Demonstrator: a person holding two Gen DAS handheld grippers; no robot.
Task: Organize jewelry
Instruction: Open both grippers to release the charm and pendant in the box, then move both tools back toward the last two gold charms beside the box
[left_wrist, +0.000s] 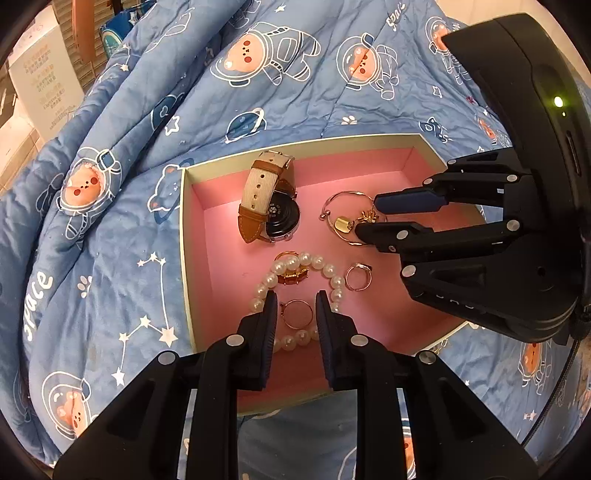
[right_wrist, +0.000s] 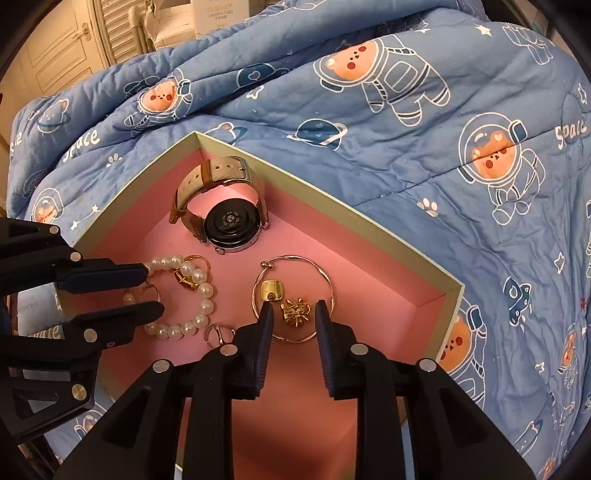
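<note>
A pink-lined box (left_wrist: 188, 236) (right_wrist: 448, 314) lies on a blue quilt. In it are a watch with a beige and brown strap (left_wrist: 271, 201) (right_wrist: 221, 206), a pearl bracelet (left_wrist: 295, 260) (right_wrist: 203, 295), a thin hoop bangle (left_wrist: 347, 195) (right_wrist: 295, 260), a gold square charm (left_wrist: 343, 224) (right_wrist: 272, 290), a gold brooch (left_wrist: 367, 216) (right_wrist: 295, 312) and several rings. My left gripper (left_wrist: 296, 303) (right_wrist: 153, 290) is open around a thin ring (left_wrist: 296, 314) inside the pearl loop. My right gripper (right_wrist: 293, 310) (left_wrist: 365, 218) is open around the gold brooch.
The blue quilt (left_wrist: 110, 240) (right_wrist: 443, 166) with astronaut bears surrounds the box and bunches up at the back. A gold gem ring (left_wrist: 291, 275) and a small ring (left_wrist: 357, 277) (right_wrist: 218, 334) also lie in the box. White cartons (left_wrist: 44, 85) stand beyond the quilt.
</note>
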